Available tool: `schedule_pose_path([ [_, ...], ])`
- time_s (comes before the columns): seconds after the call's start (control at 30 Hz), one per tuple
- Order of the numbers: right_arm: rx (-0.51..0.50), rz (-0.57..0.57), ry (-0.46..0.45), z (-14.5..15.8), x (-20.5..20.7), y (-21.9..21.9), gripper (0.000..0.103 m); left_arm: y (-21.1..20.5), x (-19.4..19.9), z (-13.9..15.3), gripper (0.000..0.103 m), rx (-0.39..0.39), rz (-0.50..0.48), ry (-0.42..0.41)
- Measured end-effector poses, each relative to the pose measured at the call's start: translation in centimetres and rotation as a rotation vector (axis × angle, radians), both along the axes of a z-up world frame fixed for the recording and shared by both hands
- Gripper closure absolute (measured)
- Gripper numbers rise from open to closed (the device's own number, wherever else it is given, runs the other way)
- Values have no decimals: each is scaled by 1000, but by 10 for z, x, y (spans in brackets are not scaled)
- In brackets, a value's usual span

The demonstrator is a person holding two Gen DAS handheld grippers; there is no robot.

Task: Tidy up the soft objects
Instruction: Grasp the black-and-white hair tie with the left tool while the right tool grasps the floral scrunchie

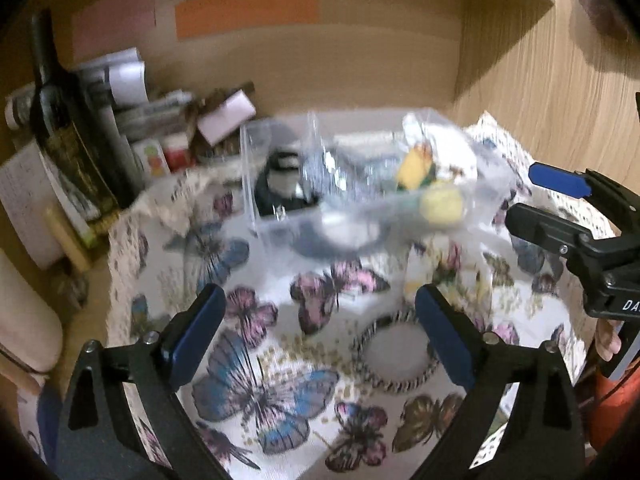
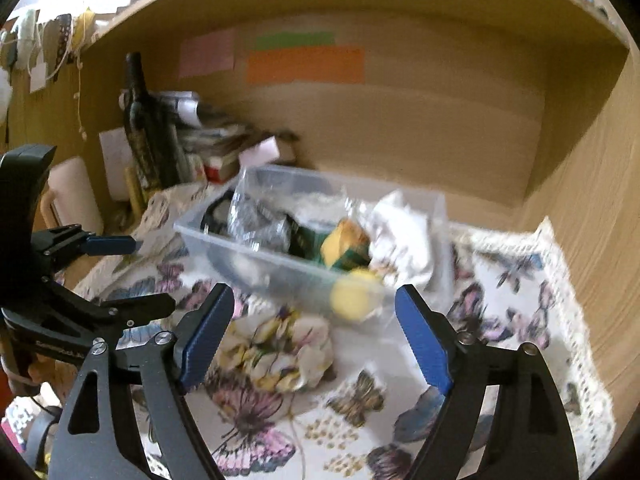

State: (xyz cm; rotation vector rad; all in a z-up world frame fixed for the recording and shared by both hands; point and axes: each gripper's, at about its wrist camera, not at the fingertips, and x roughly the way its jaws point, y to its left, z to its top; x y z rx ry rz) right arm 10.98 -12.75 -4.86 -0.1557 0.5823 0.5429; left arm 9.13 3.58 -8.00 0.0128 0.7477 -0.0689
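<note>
A clear plastic bin (image 1: 280,224) (image 2: 256,256) stands on the butterfly-print cloth (image 1: 280,380) (image 2: 500,280). It holds soft items: a yellow sponge (image 1: 412,170) (image 2: 344,240), a yellow round piece (image 1: 442,202) (image 2: 352,294), white crumpled fabric (image 2: 400,232) and a dark item (image 1: 280,184). A zebra-striped scrunchie (image 1: 394,354) lies between my left gripper's fingers. My left gripper (image 1: 320,336) is open and empty. A floral scrunchie (image 2: 280,356) lies on the cloth between my right gripper's fingers. My right gripper (image 2: 316,340) is open and empty; it also shows in the left wrist view (image 1: 536,200).
A dark wine bottle (image 1: 64,120) (image 2: 148,128) and stacked papers and boxes (image 1: 160,120) stand at the back left. Wooden walls (image 1: 540,92) (image 2: 580,180) close the back and right. Coloured notes (image 2: 304,64) hang on the back wall.
</note>
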Motion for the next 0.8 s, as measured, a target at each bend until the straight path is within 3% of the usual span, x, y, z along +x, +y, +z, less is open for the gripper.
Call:
schedule_pose_path([
  [0.1, -21, 4, 40, -13, 1, 3, 22, -2, -1, -12, 25, -8, -24, 53],
  [0.23, -44, 24, 100, -30, 5, 8, 22, -6, -1, -28, 32, -24, -74, 119],
  [0.4, -93, 45, 136, -41, 6, 18, 22, -9, 0, -39, 62, -45, -108, 165],
  [0.63, -151, 90, 181, -55, 11, 30, 25, -17, -6, -42, 83, -46, -146, 156],
  [0.67, -165, 101, 190, -57, 12, 34, 28, -18, -6, -42, 89, -41, -146, 152],
  [0.73, -177, 109, 206, -60, 13, 36, 50, -20, -9, -41, 92, -29, -142, 136],
  [0.8, -173, 118, 223, -62, 14, 36, 63, -19, -10, -38, 95, -33, -144, 120],
])
